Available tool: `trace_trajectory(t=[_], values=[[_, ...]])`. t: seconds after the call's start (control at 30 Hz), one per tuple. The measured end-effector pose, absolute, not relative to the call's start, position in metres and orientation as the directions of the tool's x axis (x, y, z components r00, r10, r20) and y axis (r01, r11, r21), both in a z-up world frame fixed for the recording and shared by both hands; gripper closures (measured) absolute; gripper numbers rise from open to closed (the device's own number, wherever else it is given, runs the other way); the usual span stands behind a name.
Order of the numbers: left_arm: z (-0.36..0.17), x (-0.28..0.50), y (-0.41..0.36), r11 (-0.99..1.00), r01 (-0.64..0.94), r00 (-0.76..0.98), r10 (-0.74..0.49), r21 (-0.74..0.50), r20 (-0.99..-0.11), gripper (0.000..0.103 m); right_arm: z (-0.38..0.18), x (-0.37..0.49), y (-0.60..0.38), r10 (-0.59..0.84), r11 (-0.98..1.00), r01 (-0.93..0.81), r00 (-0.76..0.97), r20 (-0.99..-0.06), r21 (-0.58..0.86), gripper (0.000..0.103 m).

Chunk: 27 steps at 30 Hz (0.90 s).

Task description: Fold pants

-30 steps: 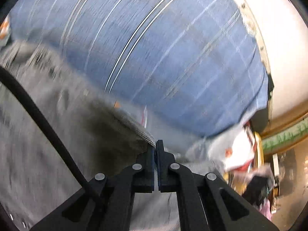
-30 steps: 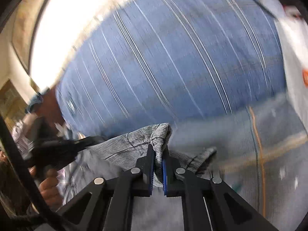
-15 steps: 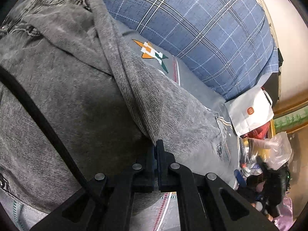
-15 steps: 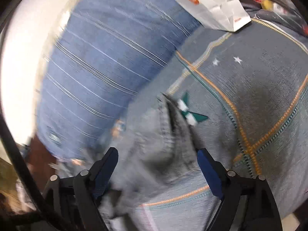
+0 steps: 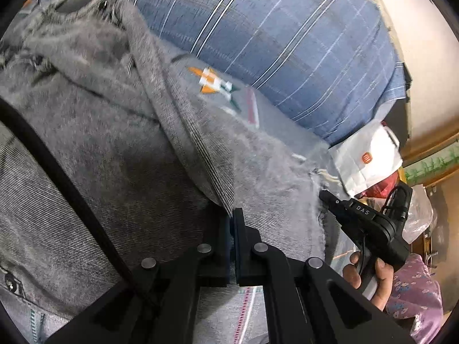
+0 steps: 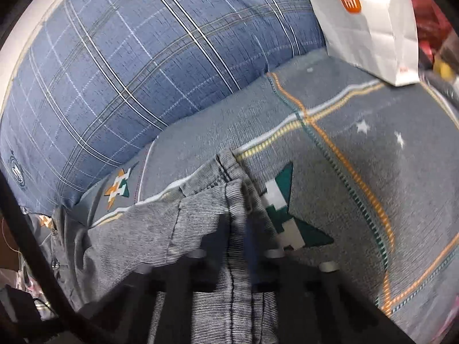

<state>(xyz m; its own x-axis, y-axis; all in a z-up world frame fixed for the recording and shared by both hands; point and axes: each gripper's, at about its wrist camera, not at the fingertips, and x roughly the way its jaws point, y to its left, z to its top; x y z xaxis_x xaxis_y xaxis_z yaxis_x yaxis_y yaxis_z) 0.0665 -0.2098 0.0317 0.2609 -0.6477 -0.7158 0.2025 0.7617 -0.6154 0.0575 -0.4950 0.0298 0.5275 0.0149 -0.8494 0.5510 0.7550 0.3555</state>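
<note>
Grey denim pants [image 5: 94, 149] lie on a grey patterned bedsheet [image 5: 229, 106]. My left gripper [image 5: 233, 220] is shut on a folded edge of the pants. The right gripper [image 5: 325, 197] shows at the right of the left wrist view, at the pants' far edge. In the right wrist view the pants [image 6: 178, 229] drape over my right gripper [image 6: 243, 235]; its fingers are blurred and look close together around a seam of the cloth.
A blue plaid pillow [image 6: 143, 66] lies along the back of the bed. A white paper bag [image 6: 370, 20] with an orange logo stands at the right. Bags and clutter [image 5: 416, 209] sit beside the bed at the right.
My right gripper was open half a second ago and now sits close over the pants' edge with cloth between its fingers. My left gripper stays shut on the pants.
</note>
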Motion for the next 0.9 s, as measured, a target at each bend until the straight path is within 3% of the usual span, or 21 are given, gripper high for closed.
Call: trace_trajectory(t=[0.07, 0.2, 0.37, 0.43, 0.5, 0.53, 0.57, 0.63, 0.8, 0.9], values=[[0.052, 0.06, -0.209, 0.746, 0.232, 0.302, -0.665, -0.624, -0.683, 0.102, 0.042, 0.05, -0.505, 0.042, 0.729, 0.53, 0.596, -0.802, 0.433, 0.098], [0.084, 0.05, -0.217, 0.731, 0.312, 0.358, -0.682, -0.607, -0.637, 0.102, 0.08, 0.058, -0.514, -0.002, 0.755, 0.479, 0.685, -0.729, 0.448, 0.098], [0.03, 0.051, -0.252, 0.8, 0.332, 0.26, -0.588, -0.501, -0.766, 0.102, 0.038, 0.08, -0.522, -0.006, 0.746, 0.543, 0.586, -0.81, 0.387, 0.095], [0.014, 0.051, -0.251, 0.805, 0.316, 0.245, -0.581, -0.502, -0.777, 0.101, 0.021, 0.085, -0.524, 0.002, 0.752, 0.557, 0.534, -0.846, 0.353, 0.094], [0.012, 0.049, -0.242, 0.794, 0.3, 0.234, -0.599, -0.529, -0.766, 0.09, 0.04, 0.072, -0.524, -0.006, 0.749, 0.536, 0.593, -0.805, 0.389, 0.094], [0.016, 0.048, -0.239, 0.788, 0.305, 0.229, -0.606, -0.535, -0.761, 0.076, 0.049, 0.065, -0.522, -0.02, 0.746, 0.531, 0.62, -0.784, 0.401, 0.086], [0.026, 0.044, -0.231, 0.771, 0.335, 0.231, -0.624, -0.541, -0.746, 0.06, 0.059, 0.057, -0.521, -0.031, 0.747, 0.523, 0.644, -0.764, 0.411, 0.056], [0.046, 0.037, -0.211, 0.761, 0.382, 0.275, -0.636, -0.525, -0.721, 0.049, 0.077, 0.04, -0.513, -0.059, 0.74, 0.529, 0.667, -0.743, 0.416, 0.014], [0.077, 0.045, -0.162, 0.775, 0.372, 0.348, -0.627, -0.511, -0.697, 0.049, 0.092, 0.005, -0.497, 0.004, 0.722, 0.522, 0.652, -0.758, 0.454, 0.014], [0.082, 0.066, -0.147, 0.787, 0.353, 0.369, -0.614, -0.505, -0.698, 0.049, 0.076, -0.017, -0.488, 0.013, 0.706, 0.557, 0.607, -0.795, 0.436, 0.023]])
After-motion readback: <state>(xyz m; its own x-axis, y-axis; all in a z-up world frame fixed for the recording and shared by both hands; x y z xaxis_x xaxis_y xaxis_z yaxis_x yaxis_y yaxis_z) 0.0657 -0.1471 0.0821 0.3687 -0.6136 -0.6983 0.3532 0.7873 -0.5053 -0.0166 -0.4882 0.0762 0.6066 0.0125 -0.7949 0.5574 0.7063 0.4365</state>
